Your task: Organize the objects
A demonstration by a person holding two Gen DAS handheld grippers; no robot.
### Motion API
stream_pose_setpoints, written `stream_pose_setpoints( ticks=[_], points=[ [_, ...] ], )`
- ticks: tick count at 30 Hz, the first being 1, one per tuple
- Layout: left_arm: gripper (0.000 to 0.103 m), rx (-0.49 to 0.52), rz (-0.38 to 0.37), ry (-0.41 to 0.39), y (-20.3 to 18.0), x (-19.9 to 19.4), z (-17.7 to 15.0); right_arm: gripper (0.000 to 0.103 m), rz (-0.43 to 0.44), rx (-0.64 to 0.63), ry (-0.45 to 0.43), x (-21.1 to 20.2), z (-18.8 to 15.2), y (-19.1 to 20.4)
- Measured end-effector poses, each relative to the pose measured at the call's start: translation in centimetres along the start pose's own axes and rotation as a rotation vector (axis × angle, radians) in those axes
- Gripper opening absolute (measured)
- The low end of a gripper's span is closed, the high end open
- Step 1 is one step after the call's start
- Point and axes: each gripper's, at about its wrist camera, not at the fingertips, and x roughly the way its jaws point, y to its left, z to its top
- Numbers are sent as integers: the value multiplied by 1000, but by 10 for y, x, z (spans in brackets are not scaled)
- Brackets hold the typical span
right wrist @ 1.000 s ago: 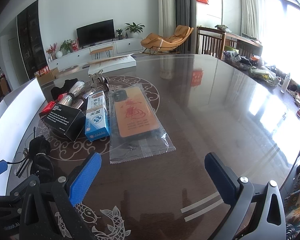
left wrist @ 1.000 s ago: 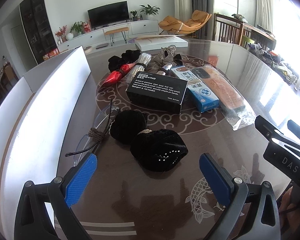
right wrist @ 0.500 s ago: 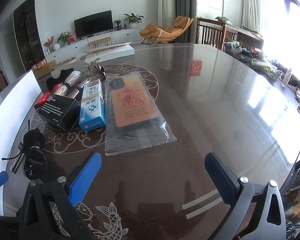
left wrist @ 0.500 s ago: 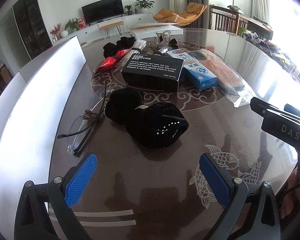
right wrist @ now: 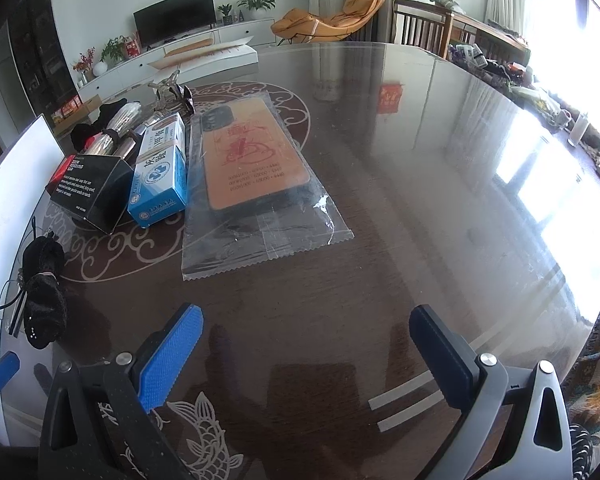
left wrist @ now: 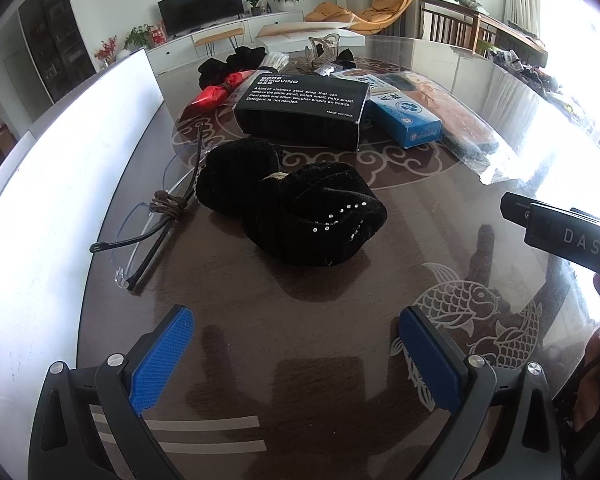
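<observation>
My left gripper (left wrist: 296,344) is open and empty above the dark table, just short of a black velvet hair accessory (left wrist: 300,208). Rimless glasses (left wrist: 148,236) lie to its left. Beyond it sit a black soap-bar box (left wrist: 304,104), a blue carton (left wrist: 404,114) and a red packet (left wrist: 212,94). My right gripper (right wrist: 304,348) is open and empty, in front of a bagged orange phone case (right wrist: 252,160). The blue carton (right wrist: 160,168) and black box (right wrist: 90,186) lie to the left of the case.
A white box wall (left wrist: 56,184) runs along the left side of the table. The right gripper's body (left wrist: 560,232) juts in at the right of the left wrist view. Clutter (right wrist: 548,100) lines the table's far right edge. Bare glossy tabletop (right wrist: 440,184) spreads right of the case.
Both grippers have drawn back toward the near edge of the table; the objects look farther from the fingertips. Both stay open and nothing on the table moved.
</observation>
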Motion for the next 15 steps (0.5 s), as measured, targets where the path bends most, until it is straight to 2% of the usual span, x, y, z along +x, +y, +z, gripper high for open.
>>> stream_pose_setpoints(
  ticks=[15],
  points=[
    [103, -56, -64, 22, 11, 9, 2, 103, -22, -23, 34, 7, -2, 5]
  ],
)
